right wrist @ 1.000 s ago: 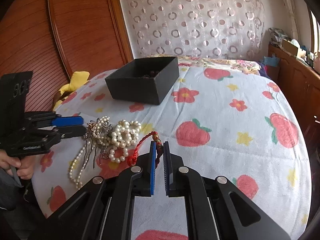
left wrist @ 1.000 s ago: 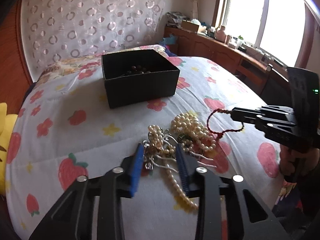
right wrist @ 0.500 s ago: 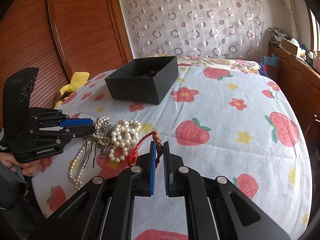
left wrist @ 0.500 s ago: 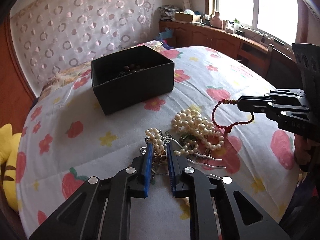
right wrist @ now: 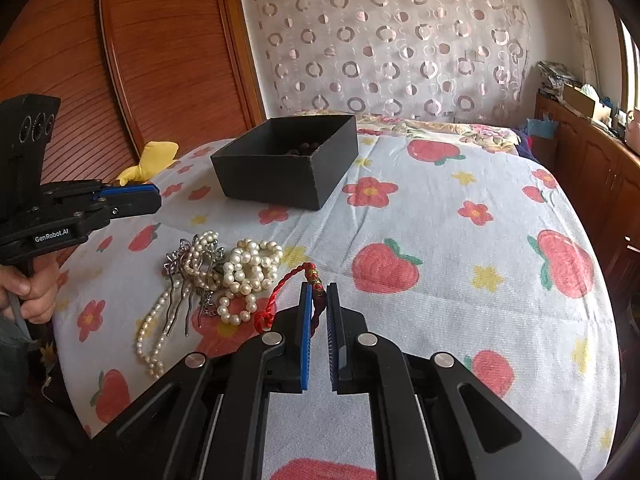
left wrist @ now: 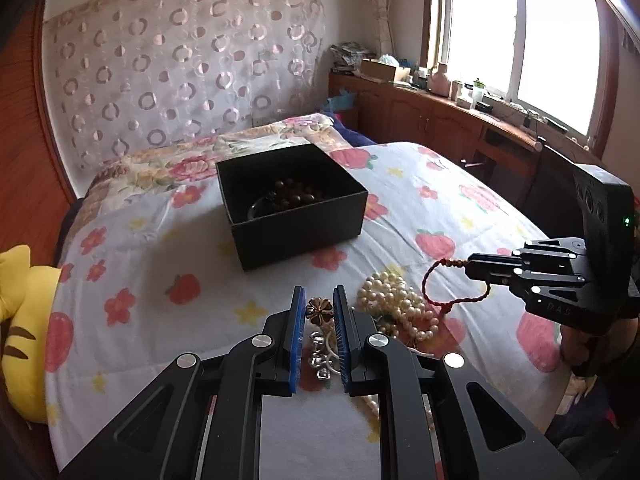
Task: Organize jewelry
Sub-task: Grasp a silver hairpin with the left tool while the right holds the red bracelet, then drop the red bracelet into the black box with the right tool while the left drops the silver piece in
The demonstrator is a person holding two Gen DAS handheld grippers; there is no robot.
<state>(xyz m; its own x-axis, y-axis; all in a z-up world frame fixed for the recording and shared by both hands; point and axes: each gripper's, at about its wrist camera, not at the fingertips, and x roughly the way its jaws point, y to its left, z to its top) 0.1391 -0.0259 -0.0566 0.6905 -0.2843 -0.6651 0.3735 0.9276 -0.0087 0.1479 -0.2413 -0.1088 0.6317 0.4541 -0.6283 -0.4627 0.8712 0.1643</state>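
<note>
**Operator:** Grip first; my left gripper [left wrist: 316,312] has just been closing and its jaws now stand narrow, pinched on a flower-headed hair ornament [left wrist: 319,309] with silvery pieces trailing under it; my right gripper [right wrist: 319,300] is clamped almost fully shut on the red cord bracelet [right wrist: 288,292], its loop hanging toward the heap.

**Spotter:** Where does it all go?

**Operator:** Into the black box [left wrist: 294,236], which sits further up the bedspread [right wrist: 460,240] toward the headboard end, already holding dark beads [left wrist: 294,196]; the remaining pearl strands [right wrist: 250,268] and a silver hair comb [right wrist: 182,280] lie near the bedspread's near edge, between my two grippers.

**Spotter:** What matters for this lift?

**Operator:** I judge tangling is the danger; I cannot tell whether the ornament's trailing parts are hooked into the pearls; so I want a slow, straight rise, watching whether the heap drags along; if it does, I pause and shake gently; then I carry it over the box rim and let go low inside.
</note>
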